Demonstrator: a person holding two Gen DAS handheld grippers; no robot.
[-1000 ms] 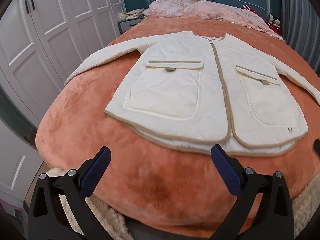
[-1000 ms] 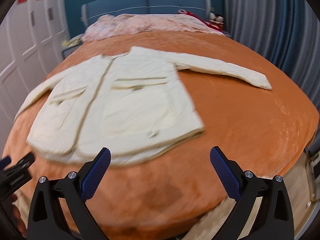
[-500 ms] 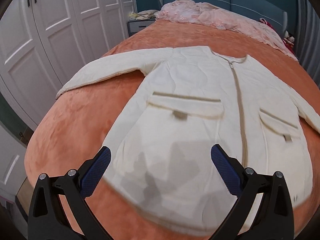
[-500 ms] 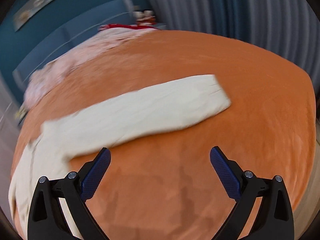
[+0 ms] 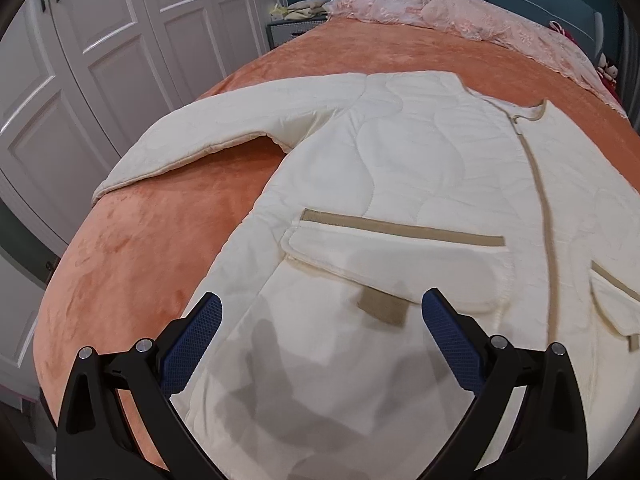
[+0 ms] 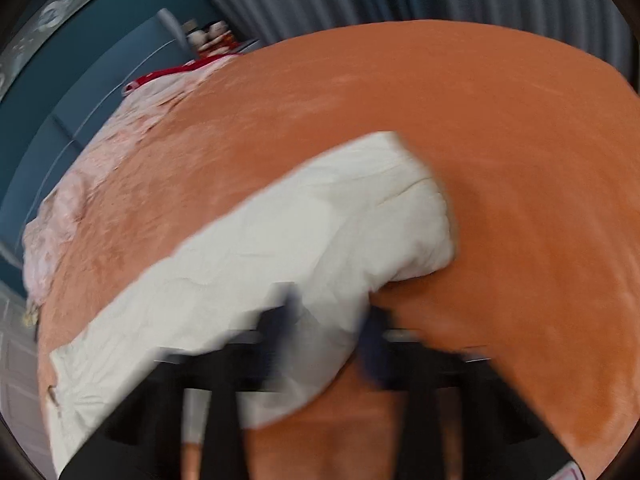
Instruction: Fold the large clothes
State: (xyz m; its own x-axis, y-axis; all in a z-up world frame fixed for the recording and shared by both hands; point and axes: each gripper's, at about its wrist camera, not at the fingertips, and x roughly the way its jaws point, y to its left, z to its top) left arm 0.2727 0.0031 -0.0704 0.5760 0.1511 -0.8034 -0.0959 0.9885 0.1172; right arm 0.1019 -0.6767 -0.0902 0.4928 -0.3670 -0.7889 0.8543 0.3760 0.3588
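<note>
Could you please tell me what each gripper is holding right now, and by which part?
The right gripper seems closed on the jacket's sleeve, short of the cuff; blur leaves it uncertain. The left gripper is open over the jacket, holding nothing.

The black left gripper with blue ribbed pads (image 5: 320, 328) is hovering, jaws spread wide; the blurred right gripper (image 6: 326, 336) is showing jaws drawn close together.

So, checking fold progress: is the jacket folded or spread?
Spread: the jacket lies flat, zipped, its sleeve stretched out.
</note>
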